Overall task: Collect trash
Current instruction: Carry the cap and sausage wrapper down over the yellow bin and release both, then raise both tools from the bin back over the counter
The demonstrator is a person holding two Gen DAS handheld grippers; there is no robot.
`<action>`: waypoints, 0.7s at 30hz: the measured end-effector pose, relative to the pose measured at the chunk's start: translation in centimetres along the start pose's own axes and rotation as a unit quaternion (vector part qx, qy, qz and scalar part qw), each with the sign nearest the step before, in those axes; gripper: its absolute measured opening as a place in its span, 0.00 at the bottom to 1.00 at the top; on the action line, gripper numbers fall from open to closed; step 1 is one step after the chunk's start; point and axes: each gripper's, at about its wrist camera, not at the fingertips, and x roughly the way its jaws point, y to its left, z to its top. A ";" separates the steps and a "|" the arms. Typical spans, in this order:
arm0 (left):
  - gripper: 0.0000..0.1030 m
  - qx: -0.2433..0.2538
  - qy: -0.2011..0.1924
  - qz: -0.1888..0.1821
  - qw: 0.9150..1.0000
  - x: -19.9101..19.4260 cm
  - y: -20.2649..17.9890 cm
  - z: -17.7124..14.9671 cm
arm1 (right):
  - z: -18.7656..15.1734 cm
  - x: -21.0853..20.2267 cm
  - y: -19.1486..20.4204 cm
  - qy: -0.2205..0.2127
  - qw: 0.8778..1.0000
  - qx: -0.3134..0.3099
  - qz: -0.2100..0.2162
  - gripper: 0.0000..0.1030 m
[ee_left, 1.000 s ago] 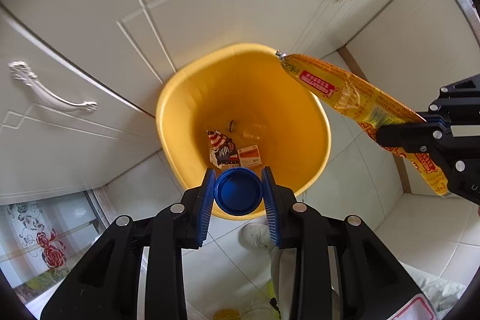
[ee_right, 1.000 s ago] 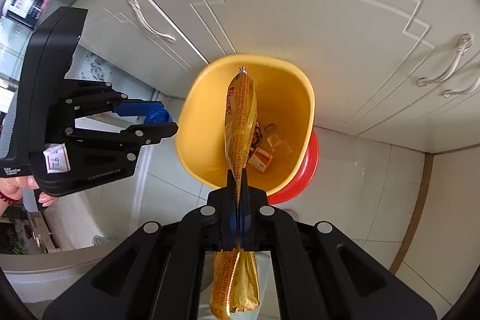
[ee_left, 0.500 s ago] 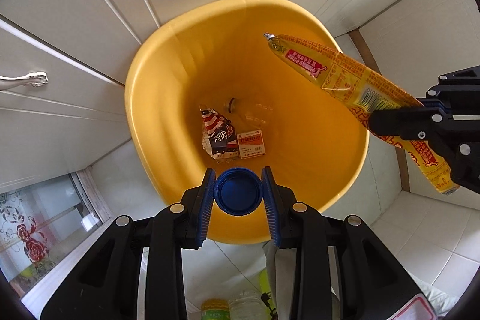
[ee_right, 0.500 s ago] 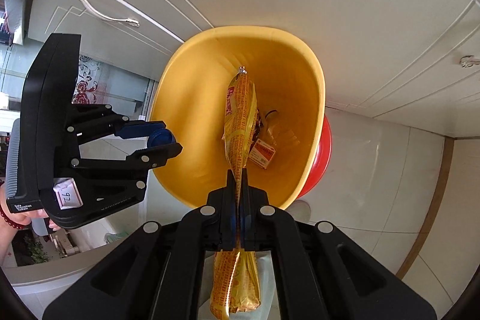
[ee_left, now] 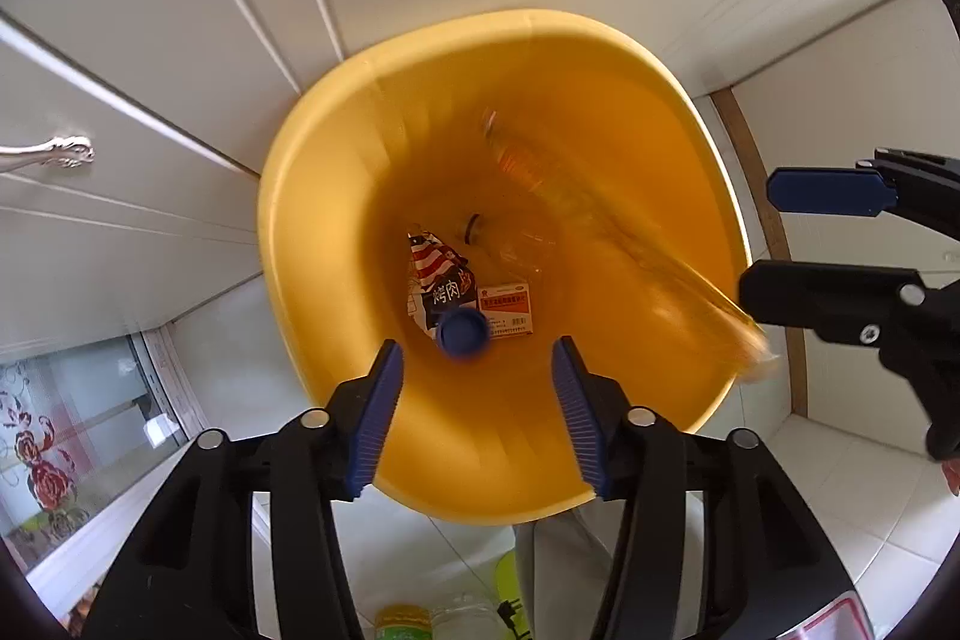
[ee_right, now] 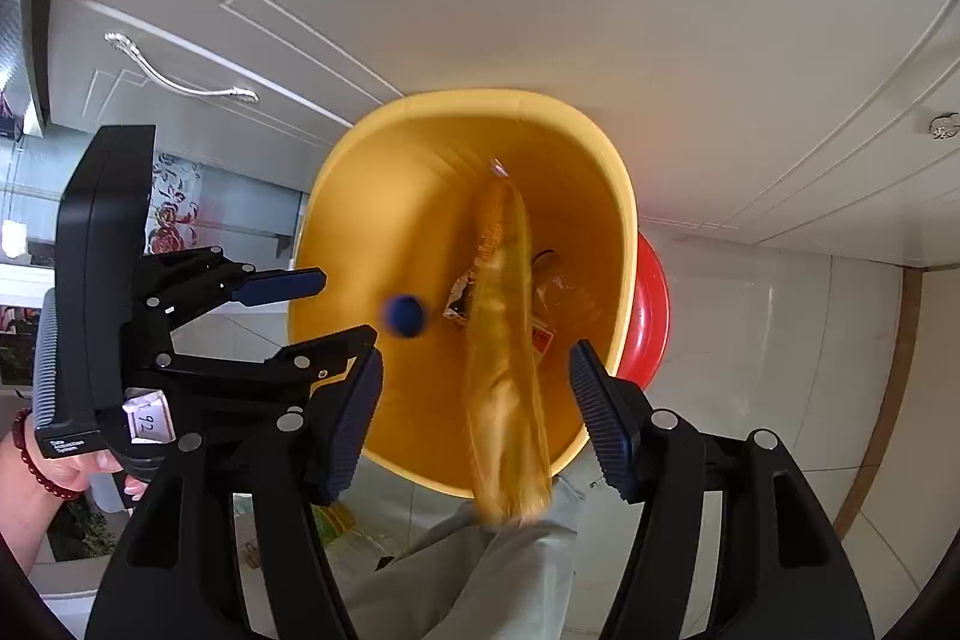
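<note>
With the jaws of the left gripper (ee_left: 477,400) and the right gripper (ee_right: 477,421) just being opened and nothing being held, a small, hard, light blue cap (ee_left: 462,333) and a long, soft, crinkly yellow wrapper (ee_right: 504,358) are being dropped into the yellow bin (ee_left: 282,244).

Left gripper (ee_left: 477,412) over yellow bin (ee_left: 288,232), pointing down; jaws just been opening, nothing between blue fingers (ee_left: 378,412). Blue bottle cap (ee_left: 462,332) loose below, over bin bottom. Long yellow snack packet (ee_left: 606,232) blurred, slanting across right side of bin, clear of right gripper (ee_left: 798,238), whose jaws stand apart at right edge. On bin bottom: striped wrapper (ee_left: 435,274), small white-and-red box (ee_left: 510,307), clear bottle (ee_left: 510,238). White cabinet doors (ee_left: 180,10) beyond bin; tiled floor (ee_left: 840,490) near right.
</note>
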 end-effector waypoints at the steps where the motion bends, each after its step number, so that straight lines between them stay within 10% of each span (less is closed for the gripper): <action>1: 0.52 -0.003 -0.002 0.000 1.000 -0.2 0.1 0.0 | 0.0 -0.2 -0.1 -0.003 1.000 0.000 -0.002 0.63; 15: 0.55 -0.010 -0.031 0.008 0.999 -3.8 -0.6 -0.4 | -0.8 -4.5 0.7 -0.025 1.000 -0.007 -0.013 0.63; 21: 0.55 -0.017 -0.063 0.018 0.998 -7.7 -1.1 -1.6 | -2.3 -8.5 3.5 -0.059 0.994 -0.040 -0.085 0.63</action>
